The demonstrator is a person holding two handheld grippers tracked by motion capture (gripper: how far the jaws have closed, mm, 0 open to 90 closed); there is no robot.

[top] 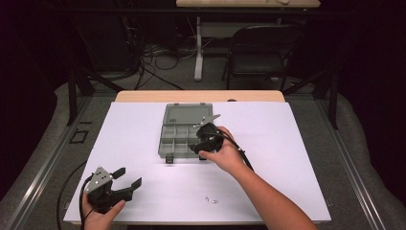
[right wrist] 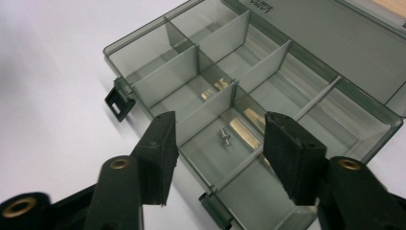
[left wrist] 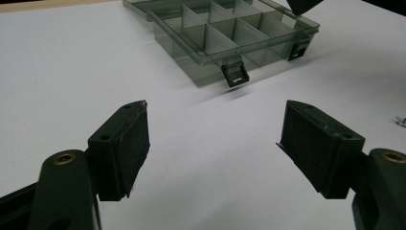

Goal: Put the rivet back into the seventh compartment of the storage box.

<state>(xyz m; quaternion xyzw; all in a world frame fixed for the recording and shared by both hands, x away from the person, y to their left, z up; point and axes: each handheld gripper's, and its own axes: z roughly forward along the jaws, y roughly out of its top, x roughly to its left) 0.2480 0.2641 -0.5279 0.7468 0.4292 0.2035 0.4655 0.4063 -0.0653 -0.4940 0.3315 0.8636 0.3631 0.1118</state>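
Note:
A smoky grey compartment box lies open mid-table, its lid flat behind it. My right gripper hovers over the box's front right part, held in a hand. In the right gripper view the right gripper is open above a compartment where a small screw lies on the floor of the box. My left gripper rests open at the near left of the sheet, nothing between its fingers. From there the box is ahead.
A white sheet covers the table. A few tiny screws lie loose near the front edge; they sit at the right edge of the left gripper view as screws. A chair and cables stand beyond the table.

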